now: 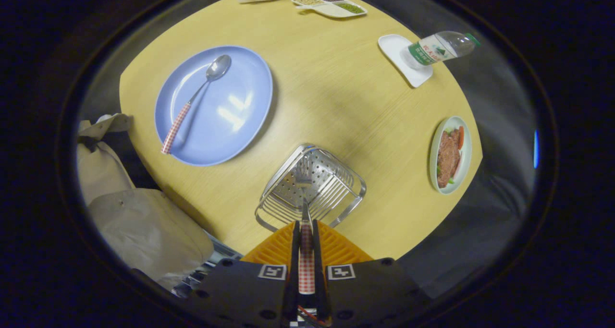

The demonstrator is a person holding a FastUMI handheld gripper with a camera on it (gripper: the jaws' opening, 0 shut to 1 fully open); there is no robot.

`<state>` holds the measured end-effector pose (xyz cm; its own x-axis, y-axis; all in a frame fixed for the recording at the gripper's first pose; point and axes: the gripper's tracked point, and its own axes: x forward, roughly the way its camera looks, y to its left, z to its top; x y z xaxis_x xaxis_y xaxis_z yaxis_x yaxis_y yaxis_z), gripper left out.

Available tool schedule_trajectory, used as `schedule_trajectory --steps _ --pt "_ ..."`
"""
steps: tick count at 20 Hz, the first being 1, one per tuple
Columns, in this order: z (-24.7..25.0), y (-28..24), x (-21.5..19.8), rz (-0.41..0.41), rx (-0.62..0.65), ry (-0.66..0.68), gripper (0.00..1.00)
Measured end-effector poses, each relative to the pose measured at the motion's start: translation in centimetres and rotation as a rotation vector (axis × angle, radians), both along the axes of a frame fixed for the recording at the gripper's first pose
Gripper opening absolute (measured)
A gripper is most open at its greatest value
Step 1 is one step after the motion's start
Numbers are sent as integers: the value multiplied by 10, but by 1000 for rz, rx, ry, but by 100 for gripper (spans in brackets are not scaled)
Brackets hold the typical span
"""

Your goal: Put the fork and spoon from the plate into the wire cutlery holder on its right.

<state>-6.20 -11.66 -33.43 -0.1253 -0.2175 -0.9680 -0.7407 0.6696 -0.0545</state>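
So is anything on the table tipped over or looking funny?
Yes: the water bottle lies on its side, its base on a small white tray and its cap end poking past the table edge. Otherwise things look tidy: the spoon rests on the blue plate, and the fingers grip the fork over the wire holder.

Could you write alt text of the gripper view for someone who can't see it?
The gripper is shut on a checked-handled fork, holding it tines-down over a wire cutlery holder on a round wooden table. Beyond and to one side, a matching spoon lies on a blue plate.
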Motion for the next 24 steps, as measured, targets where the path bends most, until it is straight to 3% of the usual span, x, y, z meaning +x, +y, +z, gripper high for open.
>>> schedule_trajectory --steps 4,7,12,17,24 --pt "6 1 10 -13 30 -90 45" --pt "20 12 20 -64 92 -188 48" --pt "38 46 28 -219 244 -397 100" --pt "54 85 28 -324 383 -595 99" --pt "34 142 3 -395 487 -679 99"
